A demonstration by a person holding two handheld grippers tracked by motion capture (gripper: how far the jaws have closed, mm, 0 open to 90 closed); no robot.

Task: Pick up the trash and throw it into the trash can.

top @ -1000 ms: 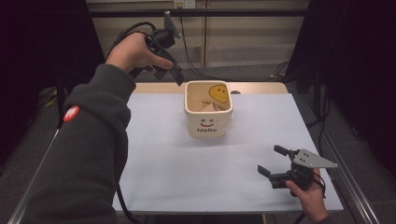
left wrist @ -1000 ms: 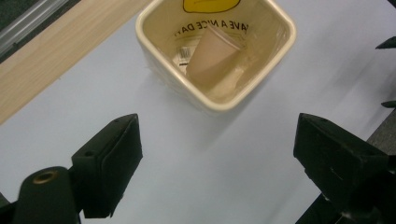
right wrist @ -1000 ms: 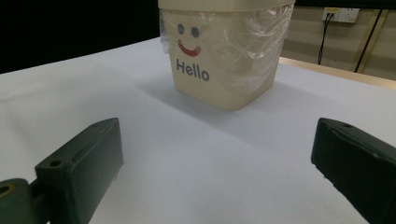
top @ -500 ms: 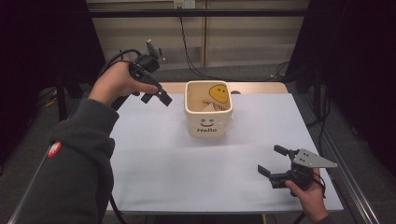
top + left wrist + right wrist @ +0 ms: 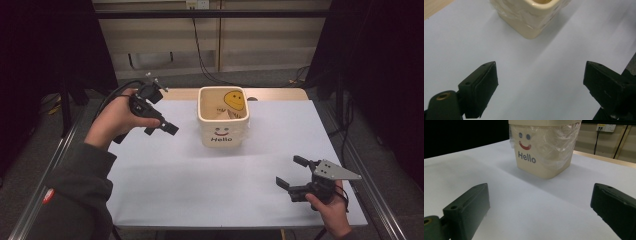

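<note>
Both grippers are empty: the left gripper (image 5: 167, 127), jaws just opening with nothing between them, hovers beside the cream "Hello" bin (image 5: 223, 122), apparently ready to approach it, while the right gripper (image 5: 292, 175) waits wide apart near the table's (image 5: 175, 185) front.

One cream bin (image 5: 223, 131) stands at the far middle of one white table (image 5: 200, 185); it bears two smiley faces, one printed on its front and one inside. Two grippers are held over the table: one left (image 5: 167, 128), one near right (image 5: 290, 172). Each shows two black jaws.
</note>
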